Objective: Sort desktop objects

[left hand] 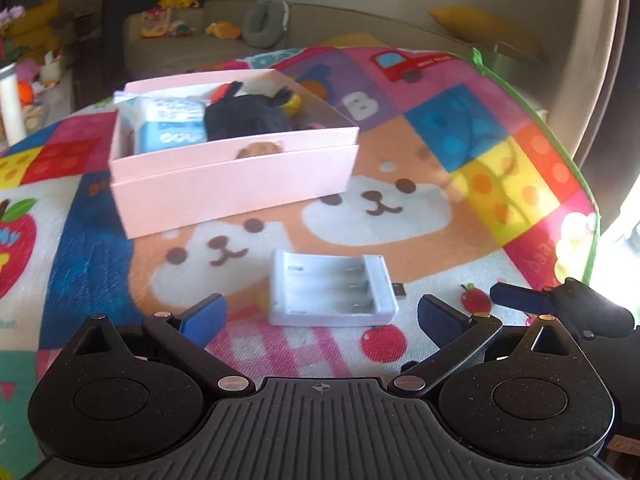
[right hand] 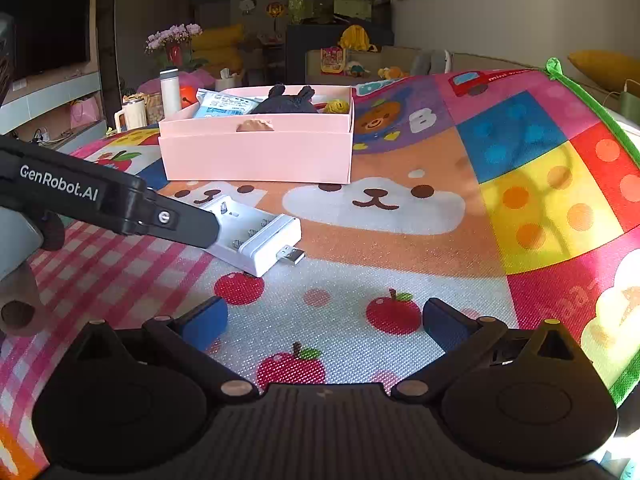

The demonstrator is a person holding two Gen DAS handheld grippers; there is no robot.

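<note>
A white battery charger [left hand: 330,292] with empty slots and a USB plug lies flat on the colourful play mat. My left gripper [left hand: 320,314] is open, its blue pads on either side of the charger's near end, just short of it. In the right wrist view the charger [right hand: 260,240] lies left of centre, partly hidden by the left gripper's finger. My right gripper [right hand: 324,322] is open and empty over the apple pattern. A pink box [left hand: 236,168] behind the charger holds a blue-white tissue pack [left hand: 168,128], a dark plush toy [left hand: 248,118] and a small yellow thing.
The mat's green edge [left hand: 540,116] runs down the right side. Beyond the mat are a sofa with toys [left hand: 224,28] and, in the right wrist view, a white bottle [right hand: 170,92] and a cup left of the box [right hand: 260,148].
</note>
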